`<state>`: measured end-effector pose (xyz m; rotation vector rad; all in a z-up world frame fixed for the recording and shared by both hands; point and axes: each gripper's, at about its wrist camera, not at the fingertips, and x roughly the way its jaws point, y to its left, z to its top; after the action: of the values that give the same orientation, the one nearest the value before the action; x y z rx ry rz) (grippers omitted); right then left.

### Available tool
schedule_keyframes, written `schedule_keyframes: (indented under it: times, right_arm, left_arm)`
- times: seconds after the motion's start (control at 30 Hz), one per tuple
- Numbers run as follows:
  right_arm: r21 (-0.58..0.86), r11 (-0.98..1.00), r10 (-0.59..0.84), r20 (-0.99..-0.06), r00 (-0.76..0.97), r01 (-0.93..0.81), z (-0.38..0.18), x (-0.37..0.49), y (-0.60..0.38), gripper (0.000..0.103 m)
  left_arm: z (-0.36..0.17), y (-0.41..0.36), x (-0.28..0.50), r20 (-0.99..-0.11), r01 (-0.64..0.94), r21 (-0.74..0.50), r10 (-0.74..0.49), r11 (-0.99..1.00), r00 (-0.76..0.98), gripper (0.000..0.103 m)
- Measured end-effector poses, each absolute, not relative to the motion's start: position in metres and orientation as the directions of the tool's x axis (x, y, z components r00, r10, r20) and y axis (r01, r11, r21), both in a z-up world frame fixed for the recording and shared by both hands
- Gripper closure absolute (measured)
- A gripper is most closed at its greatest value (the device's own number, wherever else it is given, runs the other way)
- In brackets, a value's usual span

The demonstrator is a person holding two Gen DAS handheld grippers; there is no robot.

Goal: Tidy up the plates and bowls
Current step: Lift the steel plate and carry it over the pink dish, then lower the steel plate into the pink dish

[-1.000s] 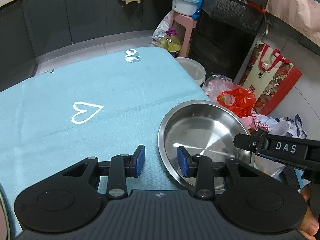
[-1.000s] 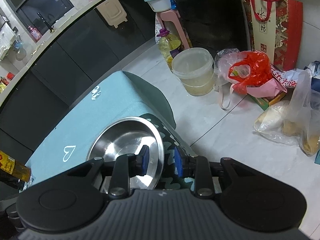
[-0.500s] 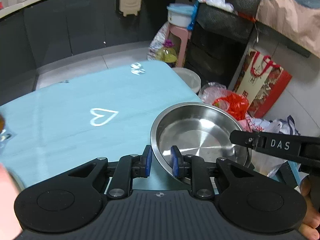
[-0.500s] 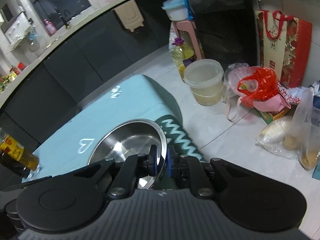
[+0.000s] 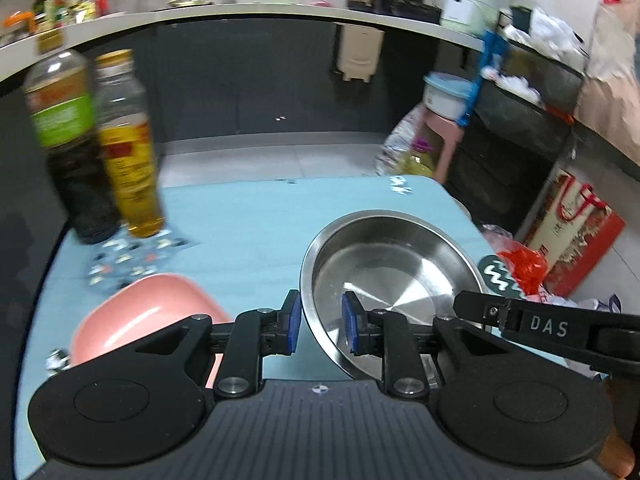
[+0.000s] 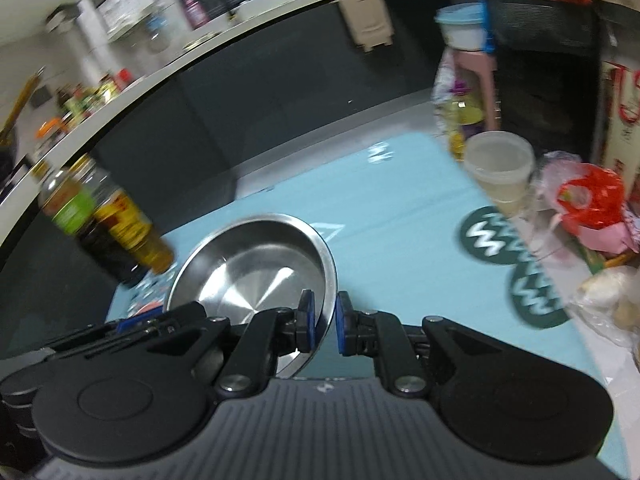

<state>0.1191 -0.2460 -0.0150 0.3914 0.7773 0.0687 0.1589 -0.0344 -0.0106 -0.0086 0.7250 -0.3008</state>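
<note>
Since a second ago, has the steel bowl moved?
Yes. The steel bowl has left the table's right edge, moving left past the zigzag coasters toward the bottles.

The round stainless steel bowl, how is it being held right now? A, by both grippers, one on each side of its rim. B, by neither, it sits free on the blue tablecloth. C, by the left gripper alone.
A: the left gripper straddles the round stainless steel bowl's near rim, and the right gripper pinches its right rim.
</note>
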Motion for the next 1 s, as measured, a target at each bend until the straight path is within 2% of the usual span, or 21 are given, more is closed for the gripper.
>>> schedule_keyframes:
  times: [0.57,1.0]
  right_arm:
    - [0.282,0.954,0.277,-0.685,0.674,-0.105,-0.004,0.123,-0.145,0.093]
    - [0.239,0.959,0.28,-0.72,0.635,-0.152,-0.014,0.127,-0.096,0.092]
  left_arm:
    - [-0.013,0.08,0.141,-0.646,0.113,-0.167,-0.195,0.979,0.738,0.083]
    - [-0.027,0.115,0.144,-0.654,0.064,-0.194,-0.177,0.979,0.736,0.083]
